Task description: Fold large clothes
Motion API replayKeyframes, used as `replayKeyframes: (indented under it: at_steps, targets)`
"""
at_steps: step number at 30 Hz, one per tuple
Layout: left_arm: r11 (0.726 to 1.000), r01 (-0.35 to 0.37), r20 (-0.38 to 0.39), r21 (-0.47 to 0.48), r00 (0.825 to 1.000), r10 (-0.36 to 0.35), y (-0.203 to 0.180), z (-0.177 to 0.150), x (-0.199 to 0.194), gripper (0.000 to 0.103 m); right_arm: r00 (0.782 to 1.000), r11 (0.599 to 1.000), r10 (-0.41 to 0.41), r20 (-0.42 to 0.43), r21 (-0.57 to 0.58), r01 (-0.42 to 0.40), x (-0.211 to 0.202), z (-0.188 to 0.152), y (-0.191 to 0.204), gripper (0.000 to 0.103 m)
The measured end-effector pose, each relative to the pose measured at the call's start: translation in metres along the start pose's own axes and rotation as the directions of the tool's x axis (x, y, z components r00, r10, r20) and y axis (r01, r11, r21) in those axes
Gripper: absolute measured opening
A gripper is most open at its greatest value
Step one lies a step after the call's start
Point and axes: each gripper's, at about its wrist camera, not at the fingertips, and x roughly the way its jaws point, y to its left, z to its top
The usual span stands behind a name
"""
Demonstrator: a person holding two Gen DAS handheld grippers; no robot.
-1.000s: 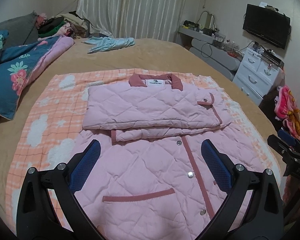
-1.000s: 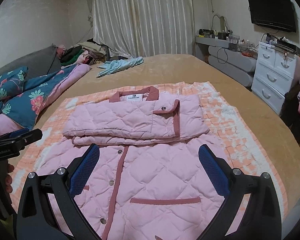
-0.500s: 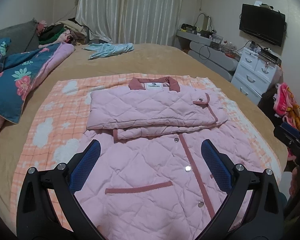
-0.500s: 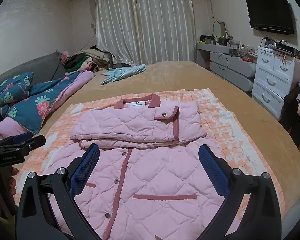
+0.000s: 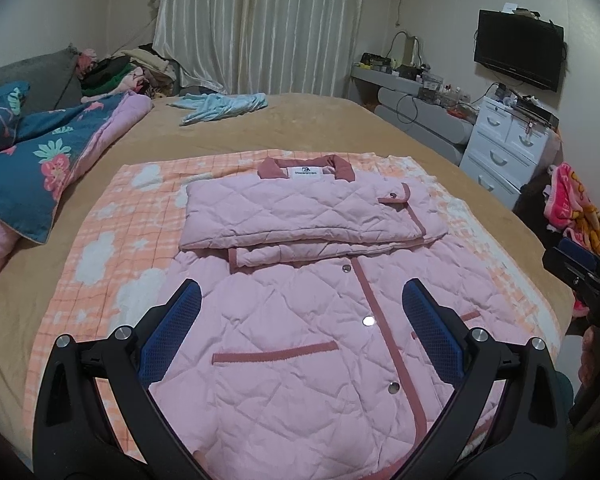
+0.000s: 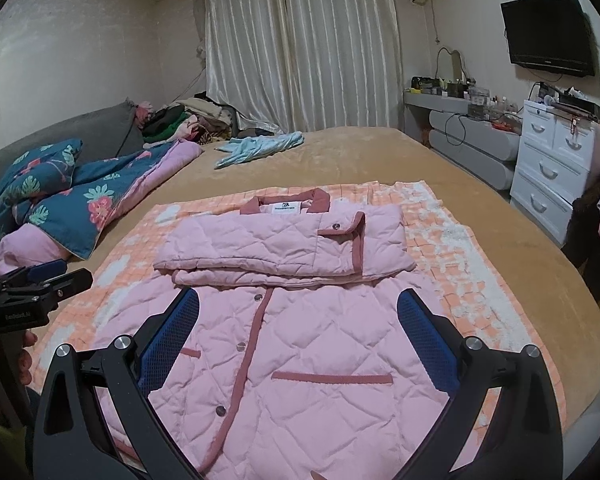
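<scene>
A pink quilted jacket (image 5: 300, 320) (image 6: 300, 352) with dusty-red trim lies front-up on an orange checked blanket (image 5: 112, 232) (image 6: 452, 256) on the bed. Both sleeves are folded across the chest (image 5: 300, 216) (image 6: 284, 244), below the collar. My left gripper (image 5: 300, 320) is open and empty, held above the jacket's lower half. My right gripper (image 6: 298, 320) is open and empty, also above the lower half. Each gripper shows at the edge of the other's view, the right one (image 5: 580, 272) and the left one (image 6: 36, 284).
The tan bed (image 5: 284, 128) holds a blue floral quilt (image 5: 40, 160) at the left and a light blue garment (image 5: 220, 106) at the back. A white dresser (image 5: 504, 148), a grey desk and a wall TV (image 5: 518, 54) stand at the right.
Both grippers have risen and pulled back from the jacket, so it looks smaller and farther. The jacket has not moved. Both grippers stay open.
</scene>
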Motion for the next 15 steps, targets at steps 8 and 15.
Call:
replayKeyframes:
  at_steps: [8,15]
  targets:
    - [1.000,-0.005,0.000,0.004,1.000,0.005,-0.003,-0.016,-0.009,0.095,1.000,1.000,0.001,0.002,-0.009,-0.001,-0.010,-0.003,0.001,0.099]
    - [1.000,-0.007,-0.007,0.017,1.000,0.007,-0.004,-0.025,-0.011,0.095,1.000,1.000,-0.001,-0.003,-0.031,0.001,-0.014,-0.008,0.005,0.099]
